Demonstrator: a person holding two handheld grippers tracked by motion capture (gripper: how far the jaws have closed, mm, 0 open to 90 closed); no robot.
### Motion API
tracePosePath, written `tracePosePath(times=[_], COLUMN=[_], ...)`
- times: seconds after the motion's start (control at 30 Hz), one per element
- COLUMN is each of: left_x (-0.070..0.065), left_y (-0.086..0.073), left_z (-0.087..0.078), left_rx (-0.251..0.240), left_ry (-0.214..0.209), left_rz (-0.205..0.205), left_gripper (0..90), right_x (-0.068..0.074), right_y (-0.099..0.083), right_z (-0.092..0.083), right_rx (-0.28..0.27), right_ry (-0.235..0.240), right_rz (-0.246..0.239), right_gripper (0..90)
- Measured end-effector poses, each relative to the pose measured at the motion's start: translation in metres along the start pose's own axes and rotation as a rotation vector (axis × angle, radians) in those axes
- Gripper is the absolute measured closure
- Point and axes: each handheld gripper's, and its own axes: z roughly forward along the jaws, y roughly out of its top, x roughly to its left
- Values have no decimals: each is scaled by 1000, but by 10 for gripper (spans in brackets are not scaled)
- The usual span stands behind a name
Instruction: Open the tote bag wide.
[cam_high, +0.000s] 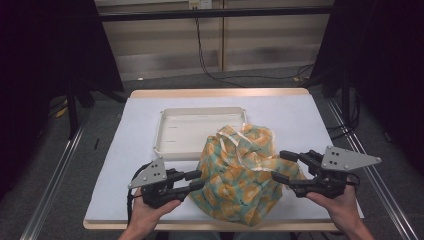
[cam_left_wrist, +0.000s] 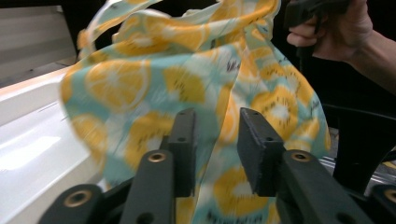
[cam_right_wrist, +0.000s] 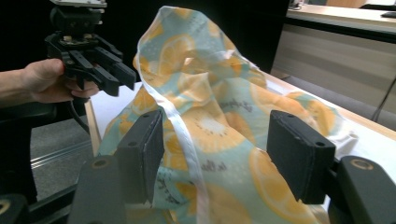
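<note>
Orange-printed cloth bag (cam_high: 240, 172) is lying heaped on the tabletop (cam_high: 135, 140), between my claws. My left claw (cam_high: 196, 180) and right claw (cam_high: 280, 167) are both open, perhaps touching its opposite sides.

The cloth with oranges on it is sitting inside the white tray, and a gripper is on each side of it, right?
Not quite. The orange-print cloth is bunched on the table in front of the white tray, only overlapping its near edge, as the high view shows. The left gripper and right gripper do flank it.
</note>
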Motion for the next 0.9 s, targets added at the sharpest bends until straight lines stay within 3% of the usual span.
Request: tracePosePath(times=[0.13,0.2,0.27,0.4,0.47,0.53,0.57,0.63,0.67,0.8,0.9], left_x=[-1,0,0,0,0,2,3,2,2,3,1], left_y=[12,17,22,24,23,23,22,22,22,25,31], left_z=[16,22,26,31,35,35,35,34,32,26,22], left_rx=[3,0,-23,-22,-11,-7,-7,8,14,-24,-51], left_ry=[-3,2,7,-3,-6,-1,-20,0,5,-37,-43], left_rz=[16,-9,14,17,30,42,42,65,77,50,44], left_gripper=[540,495,502,514,551,579,620,728,728,863,869], right_x=[-3,-3,-4,-4,-2,-1,0,6,6,13,15], right_y=[-2,-4,-8,-9,-9,-9,-10,-9,-9,-5,-1], right_z=[6,10,14,17,19,20,21,24,24,26,29], right_rx=[24,48,49,54,64,70,72,67,67,49,35], right_ry=[7,-12,3,22,46,58,67,97,97,93,111], right_rz=[10,10,22,26,23,29,28,30,30,25,29], right_gripper=[364,373,403,486,612,648,677,776,776,881,894])
